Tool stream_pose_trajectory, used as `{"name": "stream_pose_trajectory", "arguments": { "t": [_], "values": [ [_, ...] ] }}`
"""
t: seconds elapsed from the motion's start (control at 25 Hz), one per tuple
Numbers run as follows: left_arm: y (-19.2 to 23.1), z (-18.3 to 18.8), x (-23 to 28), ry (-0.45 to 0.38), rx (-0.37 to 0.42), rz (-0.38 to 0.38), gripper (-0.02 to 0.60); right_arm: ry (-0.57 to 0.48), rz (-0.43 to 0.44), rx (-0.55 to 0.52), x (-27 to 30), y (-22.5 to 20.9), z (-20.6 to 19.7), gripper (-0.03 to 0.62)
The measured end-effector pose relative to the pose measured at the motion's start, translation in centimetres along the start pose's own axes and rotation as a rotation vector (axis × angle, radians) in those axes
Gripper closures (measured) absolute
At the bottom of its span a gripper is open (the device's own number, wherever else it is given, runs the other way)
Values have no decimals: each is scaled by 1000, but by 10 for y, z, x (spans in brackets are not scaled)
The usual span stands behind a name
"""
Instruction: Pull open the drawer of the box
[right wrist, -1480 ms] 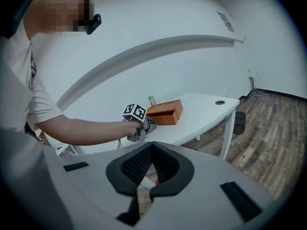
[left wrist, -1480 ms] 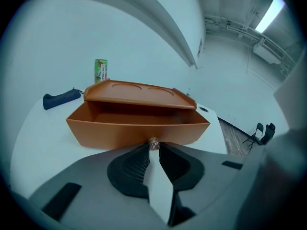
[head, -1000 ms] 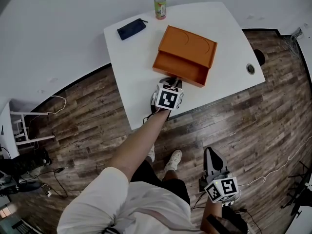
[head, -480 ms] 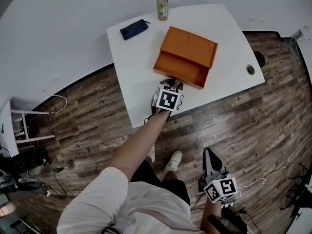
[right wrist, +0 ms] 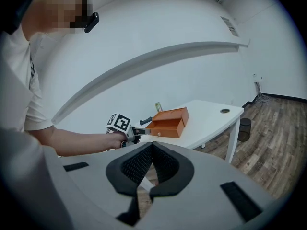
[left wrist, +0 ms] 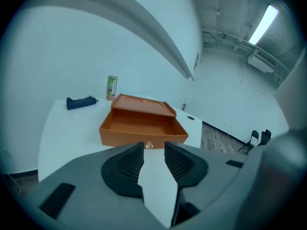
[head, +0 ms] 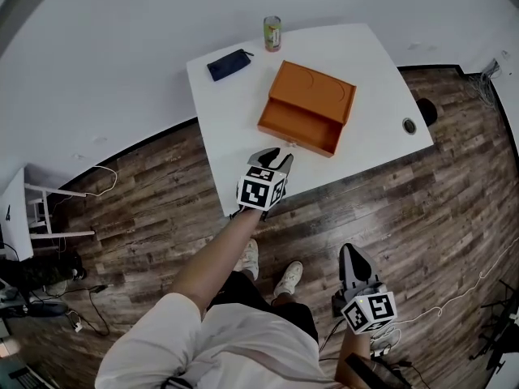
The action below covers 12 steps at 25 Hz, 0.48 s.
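One table [head: 235,120], white, is carrying three things. One orange box [head: 318,89] is lying near its middle. Its single drawer [head: 298,125] is standing pulled out toward the person and showing an empty orange interior, with one small pale knob [left wrist: 149,145] sitting on the front panel. One green-labelled can [head: 272,33] is standing upright at the far edge. One dark blue pouch [head: 229,64] is lying flat to the left of the can, well apart from the box. One round cable hole [head: 409,125] is showing in the tabletop's right corner, and one dark bin [head: 427,112] is peeking out from beyond that corner. Two tongs are being held, one in each hand. The left tongs [head: 277,156] are hovering over the table's near edge in front of the drawer; their jaws have just been opening and are standing released, with nothing between them and the knob lying just beyond the gap, untouched. The right tongs [head: 351,254] are hanging low at the person's right side over the wooden floor, well apart from the table, their jaws clenched together on nothing. Two pale shoes [head: 289,272] are resting on the floor below.
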State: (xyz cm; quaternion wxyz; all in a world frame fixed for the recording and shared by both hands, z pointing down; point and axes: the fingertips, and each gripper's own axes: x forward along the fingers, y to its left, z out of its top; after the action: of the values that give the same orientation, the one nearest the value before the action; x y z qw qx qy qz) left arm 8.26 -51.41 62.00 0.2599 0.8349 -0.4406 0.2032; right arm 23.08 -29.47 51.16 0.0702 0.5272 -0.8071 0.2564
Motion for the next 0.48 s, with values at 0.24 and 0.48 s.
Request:
{"name": "stream_pose_trajectory", "arguments": {
  "t": [0.24, 0.48],
  "values": [
    [-26, 60, -99, -222, 51, -24, 472, -69, 49, -34, -8, 6, 35, 602],
    [-66, 107, -201, -412, 104, 1, 532, -149, 117, -82, -28, 13, 73, 602]
  ]
}}
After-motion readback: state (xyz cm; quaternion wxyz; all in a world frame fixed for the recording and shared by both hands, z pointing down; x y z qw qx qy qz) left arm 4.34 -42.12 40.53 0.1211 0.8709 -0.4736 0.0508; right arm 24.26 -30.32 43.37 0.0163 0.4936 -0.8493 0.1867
